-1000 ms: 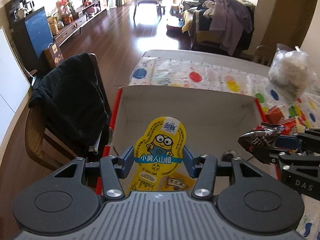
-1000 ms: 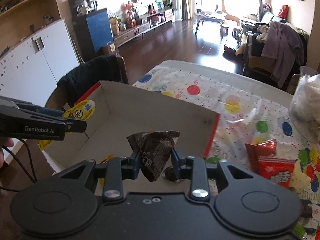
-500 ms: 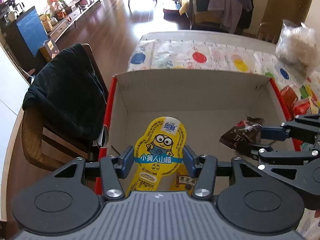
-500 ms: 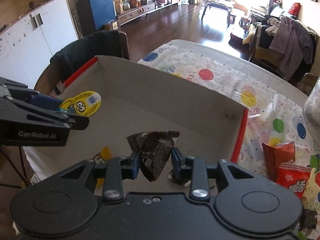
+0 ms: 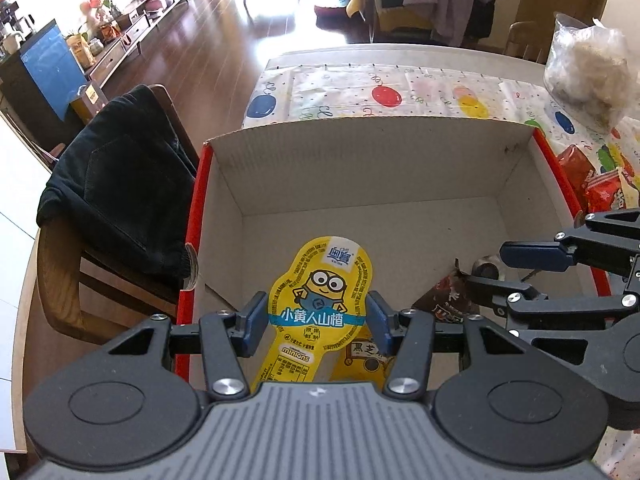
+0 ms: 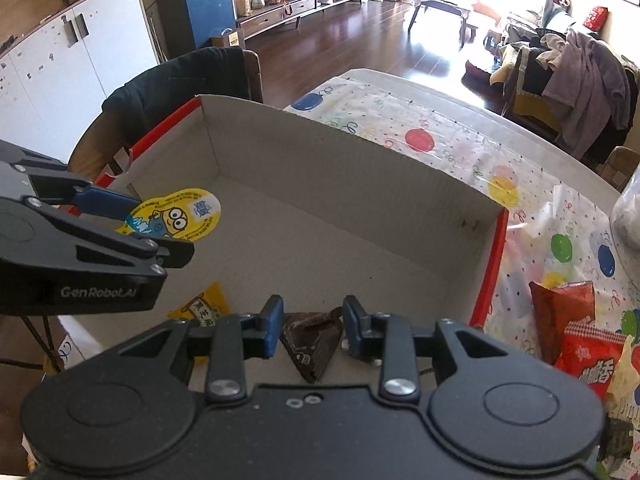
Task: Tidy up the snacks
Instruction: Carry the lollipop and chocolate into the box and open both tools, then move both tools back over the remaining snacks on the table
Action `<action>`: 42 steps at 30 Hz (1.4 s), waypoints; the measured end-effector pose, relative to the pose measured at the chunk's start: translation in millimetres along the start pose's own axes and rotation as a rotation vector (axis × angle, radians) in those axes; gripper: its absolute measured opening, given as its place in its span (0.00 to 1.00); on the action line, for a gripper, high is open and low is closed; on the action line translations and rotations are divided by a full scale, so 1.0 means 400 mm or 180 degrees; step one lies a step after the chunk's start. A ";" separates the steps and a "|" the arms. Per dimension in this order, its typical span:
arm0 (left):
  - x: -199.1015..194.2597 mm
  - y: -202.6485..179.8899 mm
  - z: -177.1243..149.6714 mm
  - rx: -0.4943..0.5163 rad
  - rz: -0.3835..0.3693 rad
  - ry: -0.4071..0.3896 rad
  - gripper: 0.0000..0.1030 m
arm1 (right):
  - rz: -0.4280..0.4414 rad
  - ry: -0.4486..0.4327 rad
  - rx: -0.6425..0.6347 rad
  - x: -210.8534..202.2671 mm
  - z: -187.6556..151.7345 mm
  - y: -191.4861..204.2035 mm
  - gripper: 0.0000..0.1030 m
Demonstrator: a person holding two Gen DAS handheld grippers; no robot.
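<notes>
Left gripper [image 5: 318,322] clamps the yellow Minions hawthorn snack [image 5: 320,300] over the cardboard box [image 5: 360,168]. Right gripper [image 6: 310,326] stands released, fingers spread; the brown chocolate packet [image 6: 314,344] lies on the box floor between them, at 3 o'clock from the left gripper.

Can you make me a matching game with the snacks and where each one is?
Things:
1. yellow Minion snack
2. brown chocolate packet
3. red snack bags
4. yellow sesame packet

Places:
A. on the spotty tablecloth, outside the box
B. lying on the floor of the cardboard box, nothing around it
C. between the left gripper fingers
D. between the open right gripper fingers

Pairs: 1-C, 2-D, 3-A, 4-B
</notes>
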State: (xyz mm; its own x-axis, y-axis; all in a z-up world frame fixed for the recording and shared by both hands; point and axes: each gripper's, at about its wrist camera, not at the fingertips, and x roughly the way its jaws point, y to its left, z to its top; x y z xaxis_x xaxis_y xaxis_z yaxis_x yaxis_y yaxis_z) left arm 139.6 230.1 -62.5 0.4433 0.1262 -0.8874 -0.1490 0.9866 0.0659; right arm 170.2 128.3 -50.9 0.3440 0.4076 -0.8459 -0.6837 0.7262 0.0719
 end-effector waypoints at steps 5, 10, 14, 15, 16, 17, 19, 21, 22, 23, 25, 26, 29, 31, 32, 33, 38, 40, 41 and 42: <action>-0.018 0.002 -0.006 -0.0035 -0.0029 -0.0063 0.55 | 0.0016 -0.0041 0.0023 -0.022 -0.005 -0.002 0.31; -0.052 -0.006 -0.016 -0.0015 -0.0067 -0.0173 0.57 | 0.0037 -0.0120 0.0078 -0.057 -0.009 -0.008 0.32; -0.084 -0.008 -0.023 -0.0008 -0.0111 -0.0281 0.58 | 0.0068 -0.0207 0.0107 -0.091 -0.014 -0.010 0.32; -0.092 -0.009 -0.025 -0.0004 -0.0115 -0.0307 0.58 | 0.0073 -0.0232 0.0109 -0.100 -0.014 -0.010 0.32; -0.100 -0.011 -0.027 0.0007 -0.0119 -0.0336 0.59 | 0.0075 -0.0255 0.0109 -0.110 -0.016 -0.009 0.32; -0.108 -0.013 -0.029 0.0019 -0.0121 -0.0365 0.59 | 0.0080 -0.0279 0.0109 -0.119 -0.017 -0.009 0.32; -0.124 -0.017 -0.033 0.0028 -0.0145 -0.0421 0.59 | 0.0073 -0.0340 0.0107 -0.140 -0.023 -0.009 0.32; -0.141 -0.019 -0.038 0.0032 -0.0181 -0.0480 0.59 | 0.0061 -0.0412 0.0124 -0.162 -0.029 -0.012 0.32; -0.151 -0.022 -0.041 0.0045 -0.0192 -0.0520 0.59 | 0.0072 -0.0447 0.0138 -0.175 -0.034 -0.013 0.32; -0.162 -0.026 -0.042 0.0071 -0.0195 -0.0568 0.59 | 0.0081 -0.0472 0.0150 -0.186 -0.036 -0.014 0.33; -0.180 -0.037 -0.044 0.0111 -0.0194 -0.0636 0.59 | 0.0093 -0.0543 0.0167 -0.211 -0.043 -0.016 0.33; -0.189 -0.043 -0.046 0.0130 -0.0204 -0.0674 0.59 | 0.0093 -0.0573 0.0177 -0.222 -0.046 -0.017 0.33; -0.213 -0.061 -0.049 0.0196 -0.0235 -0.0758 0.59 | 0.0094 -0.0661 0.0210 -0.253 -0.057 -0.025 0.33; -0.228 -0.076 -0.051 0.0254 -0.0279 -0.0812 0.59 | 0.0085 -0.0721 0.0239 -0.275 -0.066 -0.034 0.33; -0.235 -0.083 -0.053 0.0275 -0.0297 -0.0840 0.59 | 0.0076 -0.0745 0.0257 -0.285 -0.072 -0.038 0.33; -0.241 -0.090 -0.054 0.0297 -0.0312 -0.0865 0.59 | 0.0070 -0.0768 0.0273 -0.295 -0.077 -0.043 0.33; -0.273 -0.132 -0.063 0.0405 -0.0407 -0.0991 0.66 | 0.0028 -0.0884 0.0338 -0.345 -0.113 -0.073 0.34; -0.278 -0.158 -0.063 0.0461 -0.0452 -0.1008 0.66 | -0.0006 -0.0913 0.0378 -0.363 -0.135 -0.092 0.34; -0.280 -0.170 -0.065 0.0477 -0.0478 -0.1009 0.66 | -0.0010 -0.0920 0.0408 -0.370 -0.145 -0.102 0.35; -0.282 -0.179 -0.066 0.0491 -0.0507 -0.1007 0.66 | -0.0011 -0.0922 0.0445 -0.379 -0.157 -0.116 0.35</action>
State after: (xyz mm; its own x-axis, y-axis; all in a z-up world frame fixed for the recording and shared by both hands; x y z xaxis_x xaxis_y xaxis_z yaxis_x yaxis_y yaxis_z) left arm 76.8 142.4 20.9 0.7045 -0.0282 -0.7091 0.0679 0.9973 0.0277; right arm 109.3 -1.9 40.6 0.5288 0.5311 -0.6620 -0.5941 0.7887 0.1582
